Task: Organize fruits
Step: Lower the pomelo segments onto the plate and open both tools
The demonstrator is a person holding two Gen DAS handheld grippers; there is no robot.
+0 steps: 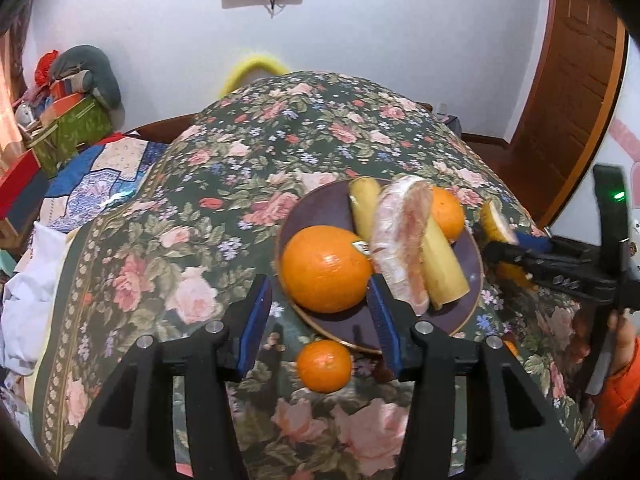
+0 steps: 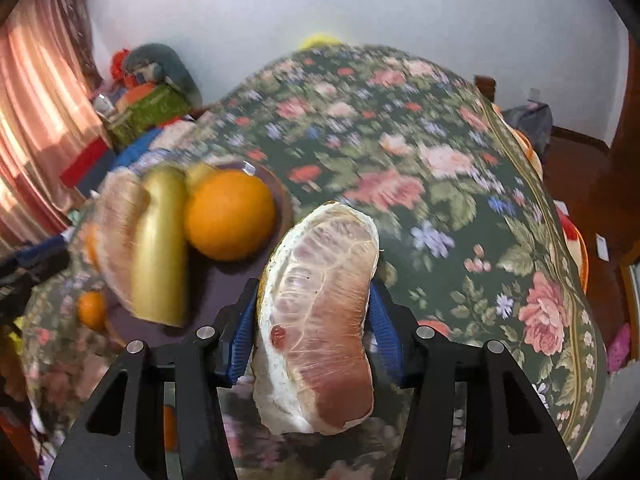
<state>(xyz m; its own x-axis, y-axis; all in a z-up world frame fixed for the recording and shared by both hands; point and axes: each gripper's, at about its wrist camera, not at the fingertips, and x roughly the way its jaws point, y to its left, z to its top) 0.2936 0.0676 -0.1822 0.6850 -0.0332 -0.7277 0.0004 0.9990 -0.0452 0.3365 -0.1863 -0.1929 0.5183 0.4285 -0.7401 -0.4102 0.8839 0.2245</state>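
Your right wrist view is smeared by blur, so the dark round plate (image 2: 280, 196) and the fruit on it are hard to make out there. Your right gripper (image 2: 316, 312) is clamped on a peeled pink pomelo wedge (image 2: 320, 320), held above the floral tablecloth (image 2: 440, 184) beside the plate. Your left gripper (image 1: 320, 312) stands apart with nothing between its blue pads; one pad hides part of the plate rim. On the plate lie a large orange (image 1: 326, 268) with a small sticker whose print is unreadable, a second pomelo wedge (image 1: 400, 240), two yellow banana pieces (image 1: 438, 268) and another orange (image 1: 446, 214), half hidden. A small mandarin (image 1: 324, 366) sits on the cloth just beside the plate.
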